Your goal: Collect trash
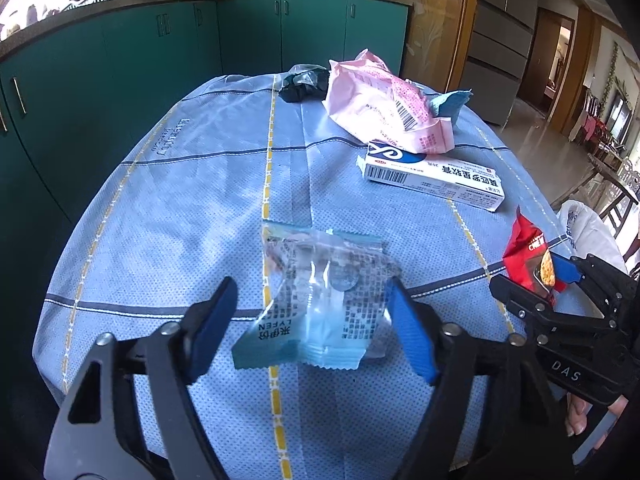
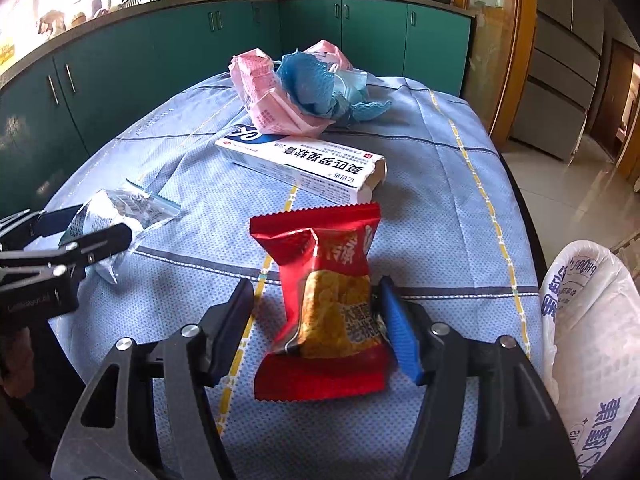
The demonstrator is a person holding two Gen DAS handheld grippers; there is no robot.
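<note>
A clear and light-blue snack wrapper [image 1: 320, 300] lies on the blue tablecloth between the open jaws of my left gripper [image 1: 312, 328]; it also shows in the right wrist view [image 2: 120, 208]. A red snack packet [image 2: 324, 300] lies between the open jaws of my right gripper [image 2: 320, 328], its right edge against the right finger; it also shows in the left wrist view [image 1: 528, 252]. A white medicine box [image 1: 432, 176] [image 2: 304, 166], a pink wrapper [image 1: 384, 108] [image 2: 272, 100] and blue crumpled paper [image 2: 320, 88] lie farther back.
A dark crumpled bag [image 1: 304, 82] lies at the table's far edge. A white plastic bag [image 2: 588, 320] hangs open beside the table's right edge [image 1: 588, 232]. Green kitchen cabinets [image 1: 120, 60] stand behind and to the left. The blue tablecloth [image 1: 180, 200] covers the table.
</note>
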